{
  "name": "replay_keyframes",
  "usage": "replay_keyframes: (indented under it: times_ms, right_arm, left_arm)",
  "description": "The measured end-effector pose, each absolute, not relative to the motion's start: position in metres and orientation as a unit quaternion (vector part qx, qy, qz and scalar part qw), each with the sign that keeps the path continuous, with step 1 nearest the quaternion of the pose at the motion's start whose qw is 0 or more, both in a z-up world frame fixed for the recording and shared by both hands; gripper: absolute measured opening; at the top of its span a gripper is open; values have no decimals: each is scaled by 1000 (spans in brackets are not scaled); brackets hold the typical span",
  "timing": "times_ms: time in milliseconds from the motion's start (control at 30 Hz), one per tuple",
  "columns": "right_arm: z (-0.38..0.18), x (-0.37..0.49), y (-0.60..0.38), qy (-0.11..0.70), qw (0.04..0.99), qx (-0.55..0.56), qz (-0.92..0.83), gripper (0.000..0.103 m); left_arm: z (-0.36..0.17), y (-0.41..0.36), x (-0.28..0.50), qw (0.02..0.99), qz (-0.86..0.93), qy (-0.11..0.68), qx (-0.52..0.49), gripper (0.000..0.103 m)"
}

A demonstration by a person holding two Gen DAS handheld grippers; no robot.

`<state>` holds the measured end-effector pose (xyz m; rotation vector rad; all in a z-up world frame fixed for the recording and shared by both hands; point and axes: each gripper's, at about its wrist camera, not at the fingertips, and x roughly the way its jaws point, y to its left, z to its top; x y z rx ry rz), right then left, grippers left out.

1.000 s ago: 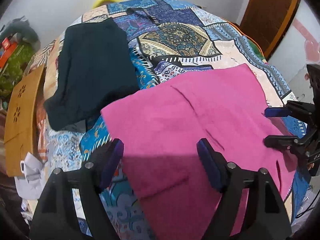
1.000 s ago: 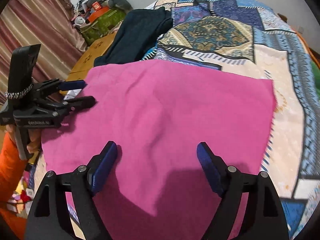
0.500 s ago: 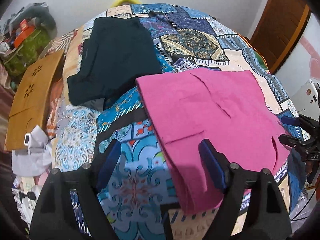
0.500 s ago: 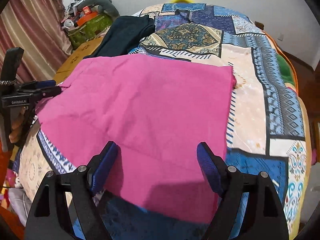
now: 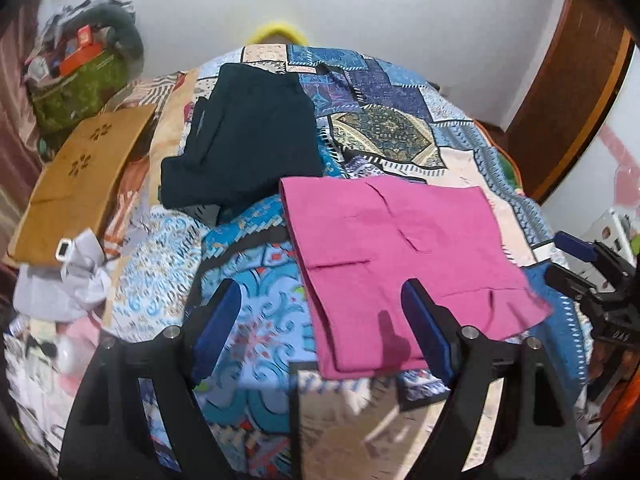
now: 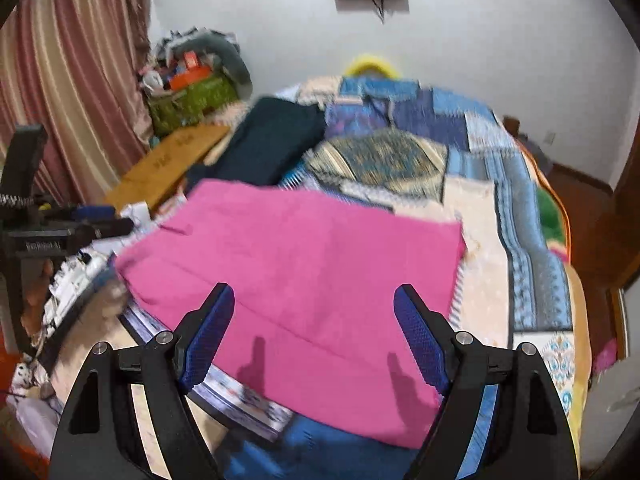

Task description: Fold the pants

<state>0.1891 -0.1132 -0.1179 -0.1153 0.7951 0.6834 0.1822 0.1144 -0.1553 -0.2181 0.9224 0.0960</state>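
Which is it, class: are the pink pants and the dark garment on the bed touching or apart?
Apart. In the left wrist view, a strip of patterned bedspread shows between the pink pants and the dark garment.

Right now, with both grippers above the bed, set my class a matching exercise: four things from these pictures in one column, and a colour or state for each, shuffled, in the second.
Things:
1. pants
2. folded garment behind them
3. board beside the bed
4. left gripper

Descriptions:
A. light brown, with flower-shaped cut-outs
B. jaws apart, nothing between them
C. pink, lying flat on the patterned bedspread
D. very dark, near the far end of the bed

Pairs: 1-C, 2-D, 3-A, 4-B
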Motion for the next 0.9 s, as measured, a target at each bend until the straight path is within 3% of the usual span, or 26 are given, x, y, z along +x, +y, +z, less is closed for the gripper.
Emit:
replay_keyframes:
  times_ms: [367, 833, 867, 900]
  right_arm:
    - [-158, 177, -74, 407, 843, -108, 335, 79]
    - [-164, 171, -78, 418, 837, -84, 342, 79]
    - [-164, 171, -78, 419, 837, -82, 342, 79]
    - [-164, 171, -78, 420, 836, -81, 343, 79]
  left_arm:
    - [-173, 94, 158, 861, -6, 475, -182, 82]
    - [-194, 107, 178, 798, -81, 481, -353, 80]
    - [-195, 109, 182, 797, -81, 479, -359, 78]
    - [-195, 111, 186, 796, -77, 478, -364, 70]
